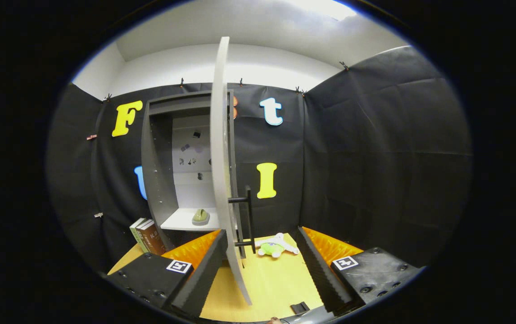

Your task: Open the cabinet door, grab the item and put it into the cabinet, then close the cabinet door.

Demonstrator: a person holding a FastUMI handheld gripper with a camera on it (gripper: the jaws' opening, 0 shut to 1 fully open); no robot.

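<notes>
Door edge-on between the spread fingers, cabinet open left, toy just ahead on the table.

Table: I see a yellow wooden top under my fingers and reaching back to the cabinet.
On the table, ahead: a white and green plush toy lies flat, just beyond my right finger, beside the open door's handle.
On the table, left: two books stand upright against the cabinet's side.
On the table, near: a small dark clip-like piece, too small for me to identify.
Cabinet shelf: a white board carries a small greenish object.
My gripper: fingers spread wide above the table, gripping nothing.
</notes>
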